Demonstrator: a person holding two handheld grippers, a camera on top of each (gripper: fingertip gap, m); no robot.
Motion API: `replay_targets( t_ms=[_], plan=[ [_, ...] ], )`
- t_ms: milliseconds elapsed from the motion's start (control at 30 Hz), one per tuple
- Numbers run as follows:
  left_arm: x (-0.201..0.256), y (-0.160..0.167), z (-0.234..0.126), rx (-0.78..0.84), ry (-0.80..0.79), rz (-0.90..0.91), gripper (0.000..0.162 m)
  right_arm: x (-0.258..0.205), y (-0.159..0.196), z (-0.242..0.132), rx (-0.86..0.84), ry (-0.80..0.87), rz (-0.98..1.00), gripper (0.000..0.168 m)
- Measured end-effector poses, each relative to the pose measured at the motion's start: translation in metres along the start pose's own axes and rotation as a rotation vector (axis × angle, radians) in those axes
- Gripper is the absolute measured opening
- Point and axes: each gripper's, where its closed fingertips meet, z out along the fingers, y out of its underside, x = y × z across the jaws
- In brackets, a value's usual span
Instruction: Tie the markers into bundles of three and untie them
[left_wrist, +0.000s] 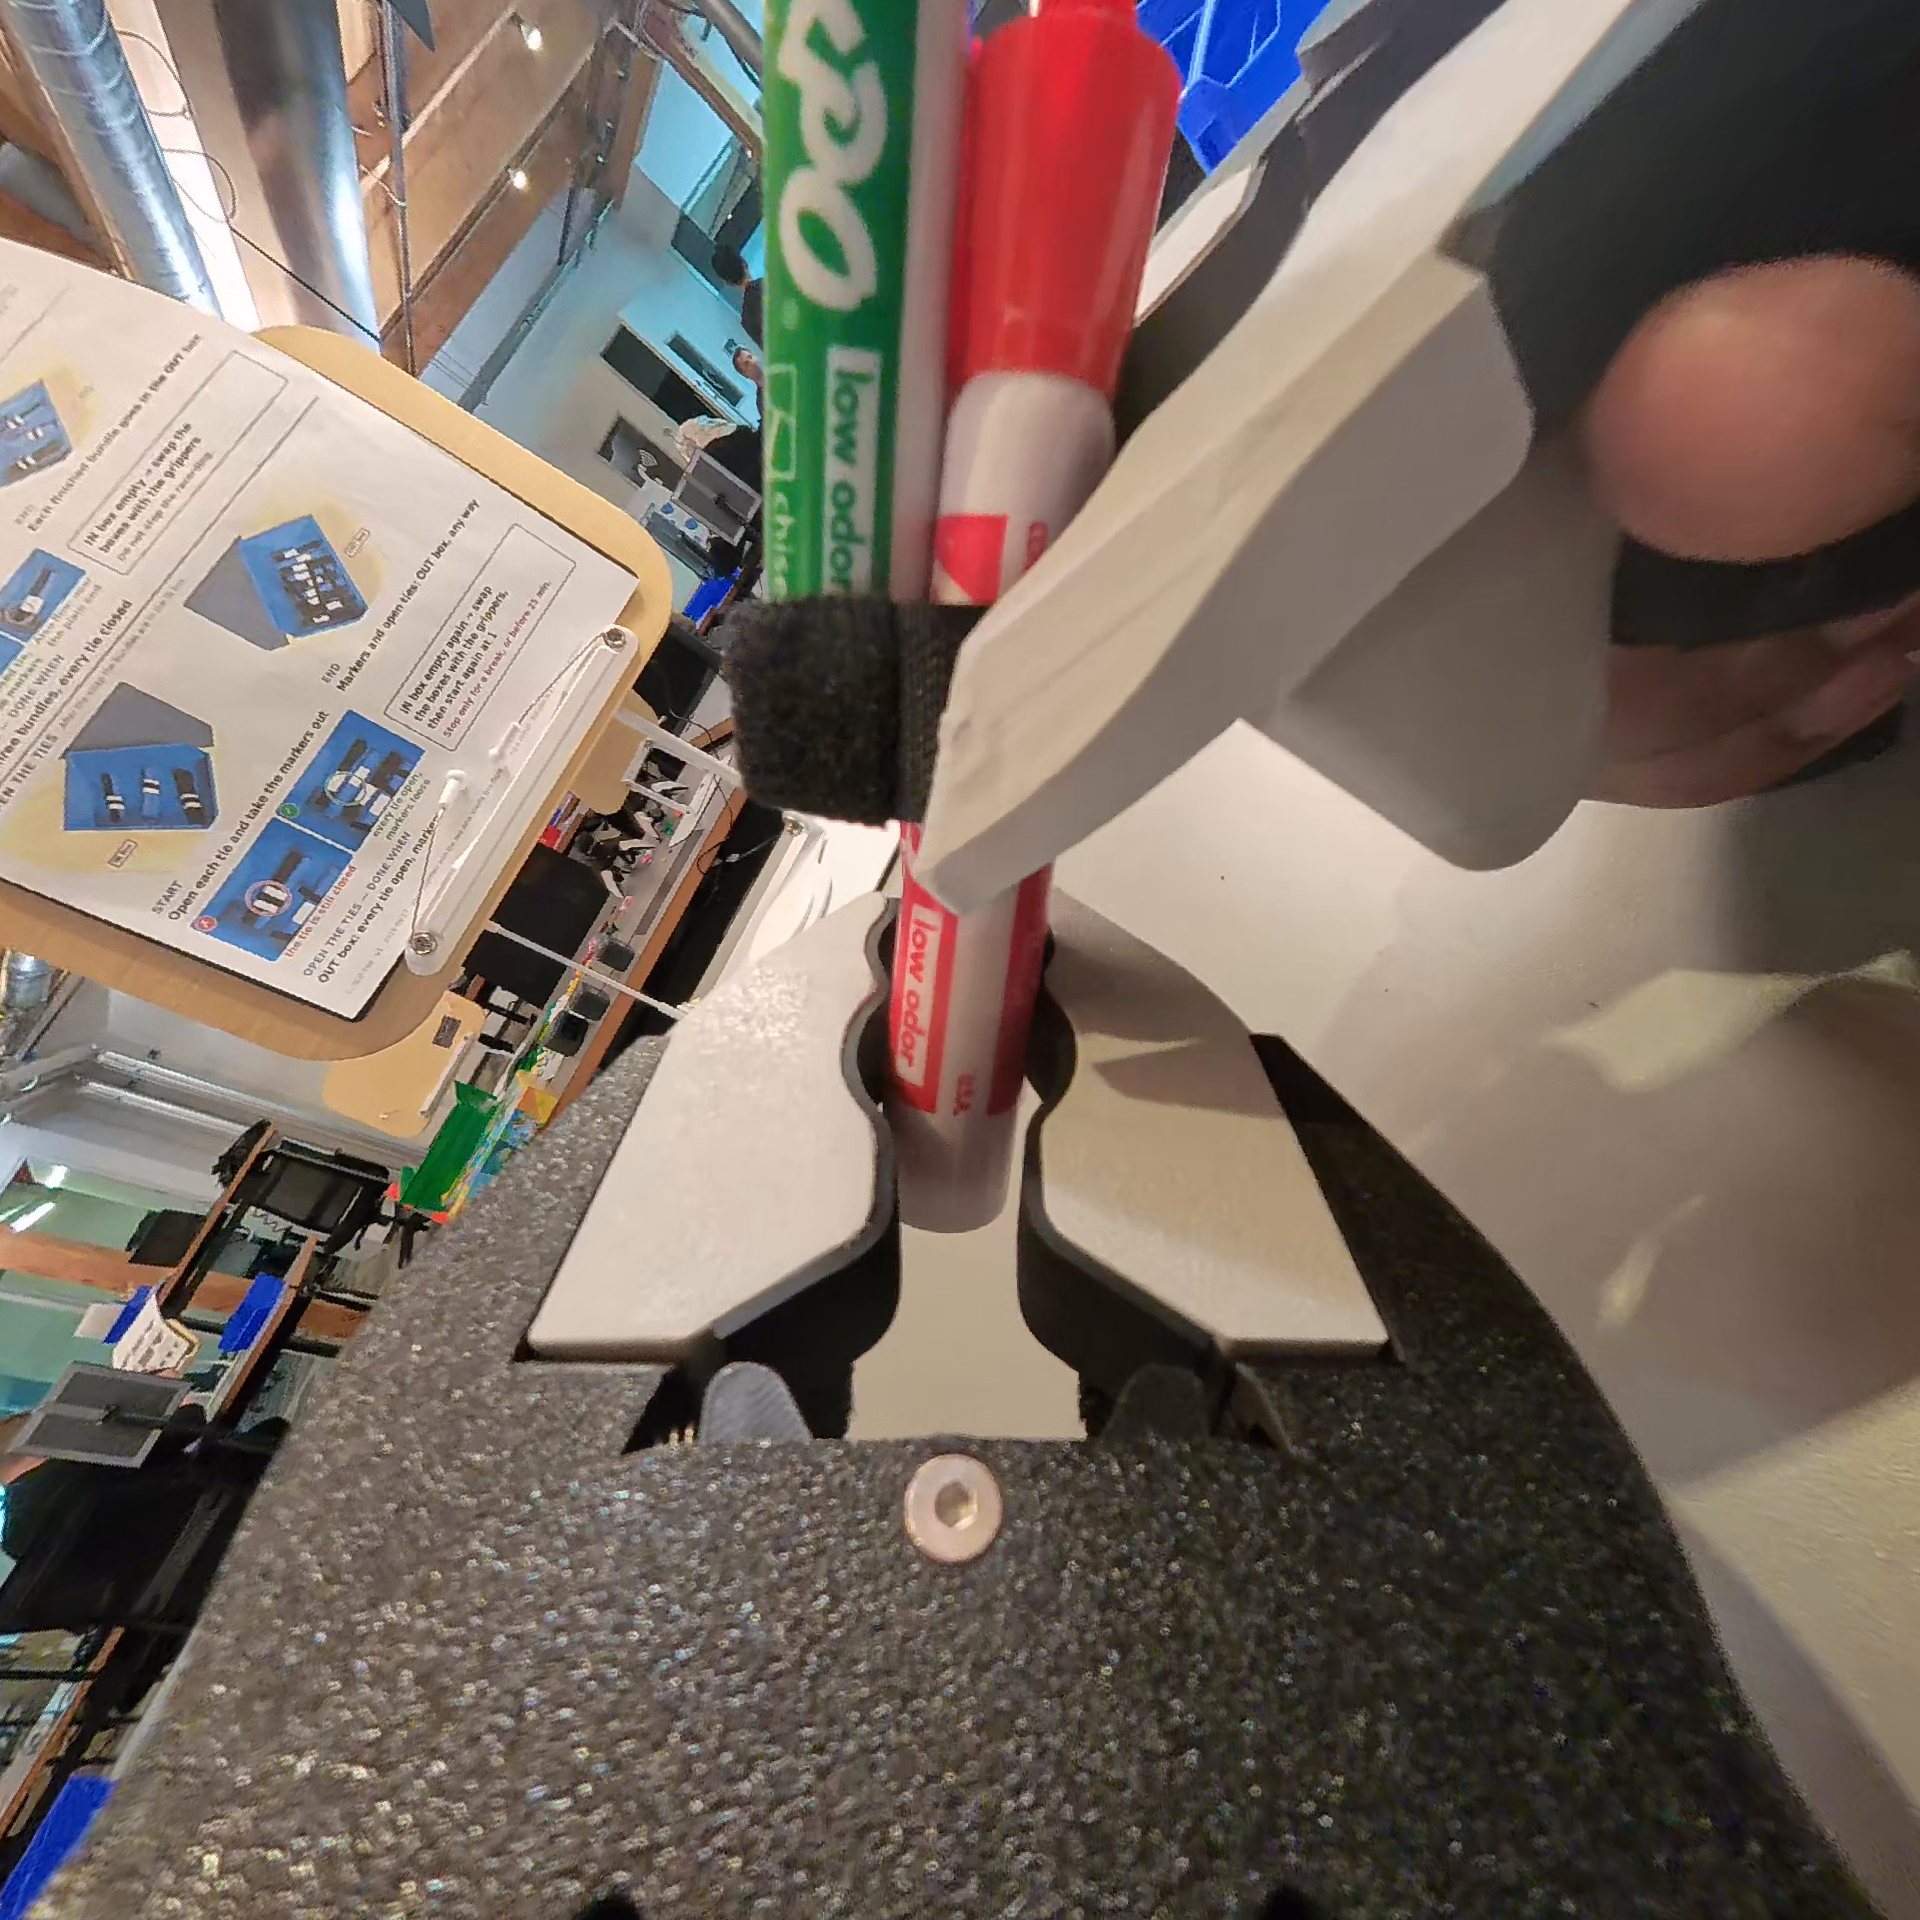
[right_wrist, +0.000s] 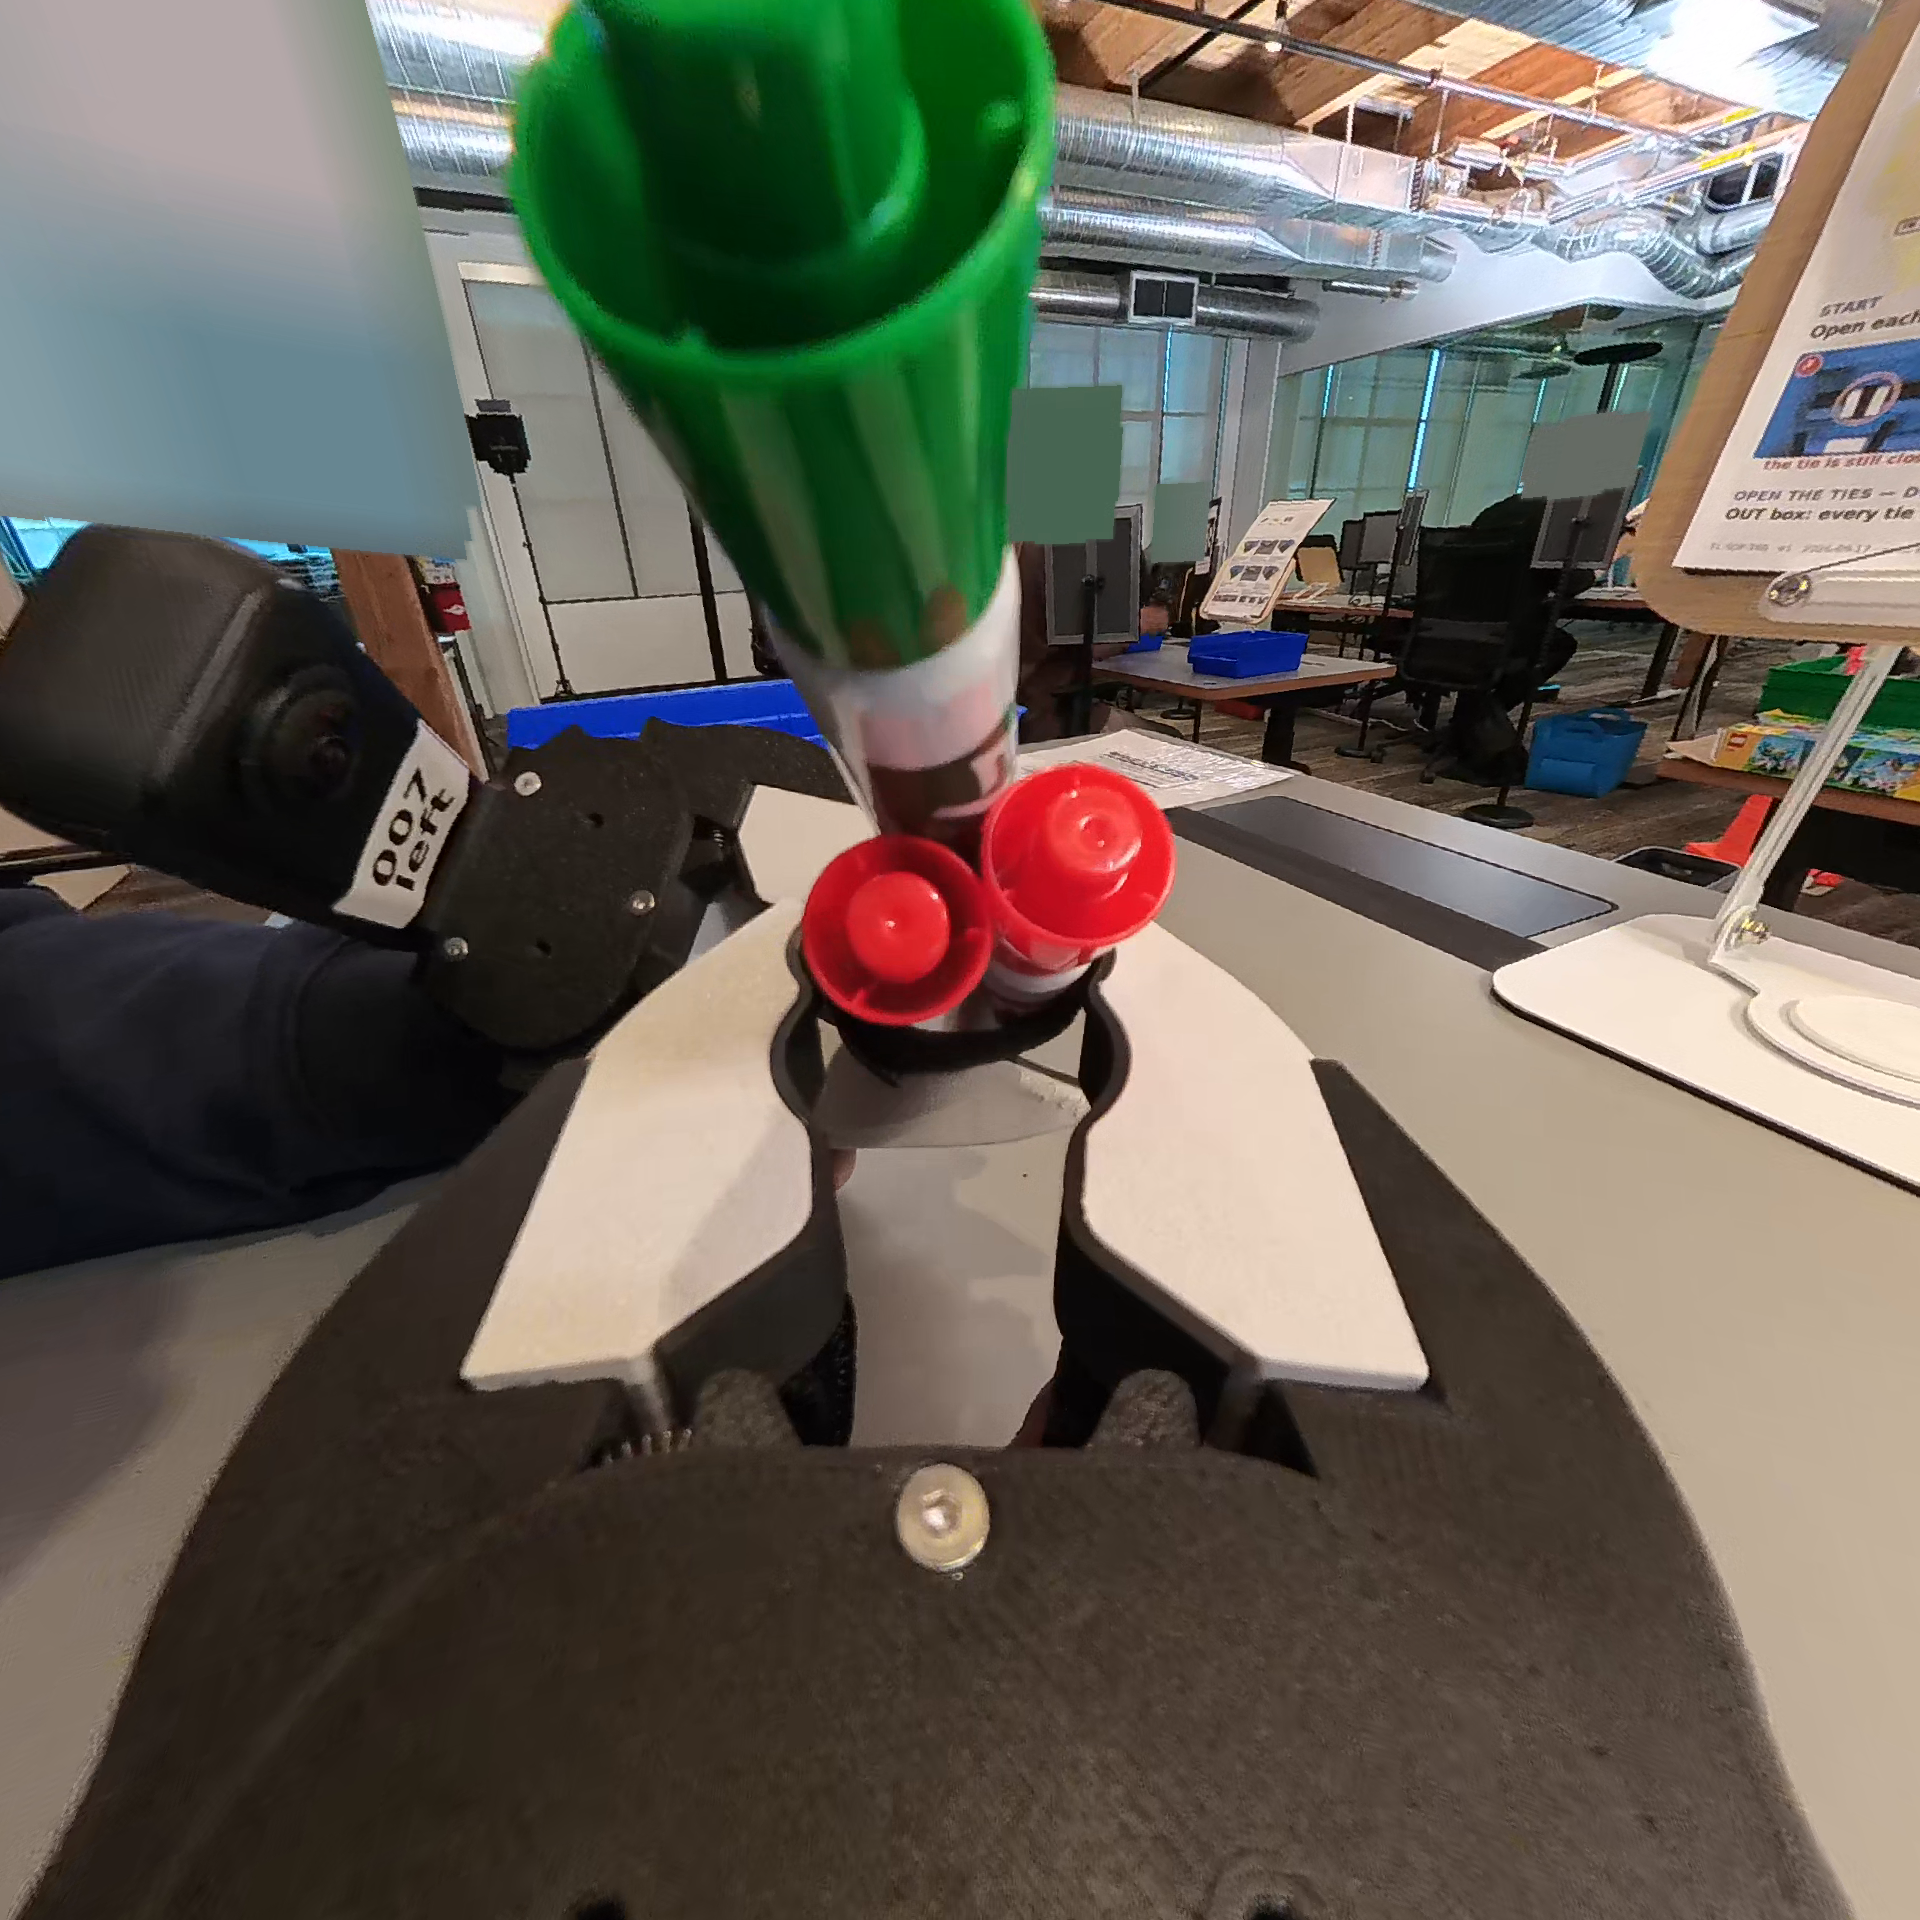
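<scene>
In left wrist view, my left gripper (left_wrist: 956, 1081) is clenched on a red marker (left_wrist: 961, 997), green marker (left_wrist: 831, 312) at 11 o'clock, black strap (left_wrist: 821, 717) wrapped round both. Right gripper's finger (left_wrist: 1195, 613) crosses from 2 o'clock.

Right wrist view: my right gripper (right_wrist: 945, 1029) grasps the strap (right_wrist: 935, 1049) w/ bundle; red caps (right_wrist: 894, 930) centre, green cap (right_wrist: 779, 260) at 12.
</scene>
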Motion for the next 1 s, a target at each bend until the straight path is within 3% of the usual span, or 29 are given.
replay_targets(
  t_ms=[433,1000],
  plan=[
    [0.007,-0.001,-0.002,-0.017,0.073,-0.001,0.018,-0.002,-0.001,-0.003,0.003,-0.056,-0.023,0.048],
    [-0.004,-0.005,-0.003,0.019,-0.006,-0.015,0.018,0.000,0.000,-0.004,-0.056,0.001,-0.145,0.052]
  ],
)
